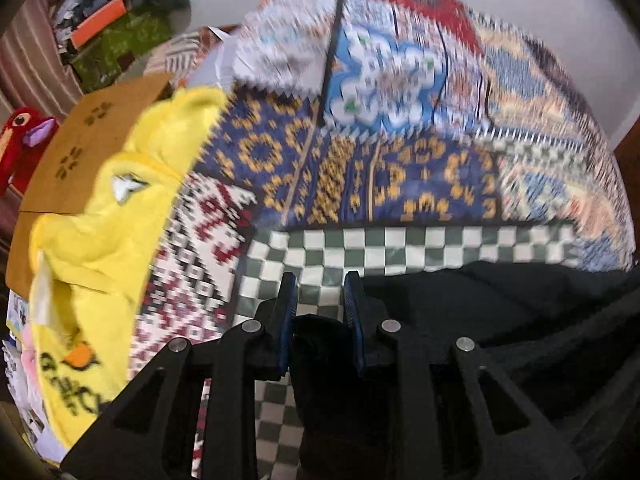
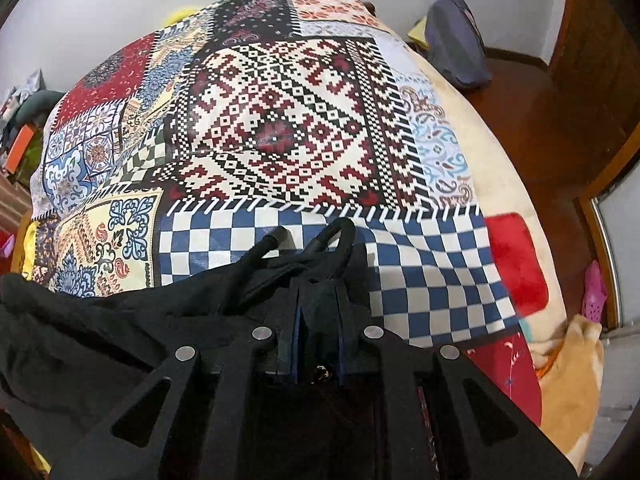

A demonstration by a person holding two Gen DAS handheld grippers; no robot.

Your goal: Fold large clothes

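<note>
Both grippers pinch the black garment (image 2: pixel 120 320) at the bed's near edge: the left gripper (image 1: pixel 320 300) has its jaws part open around a bunched fold, the right gripper (image 2: pixel 320 300) nearly closed on cloth with looped straps. Lift evenly and keep it taut. The fabric looks soft and limp against the smooth patchwork cover (image 2: pixel 280 120).

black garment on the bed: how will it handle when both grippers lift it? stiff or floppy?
Probably floppy: the black garment lies bunched in soft folds, and loops of it droop over the right gripper. It likely sags between grips, since it hangs slack beside the left gripper. Looks light.
</note>
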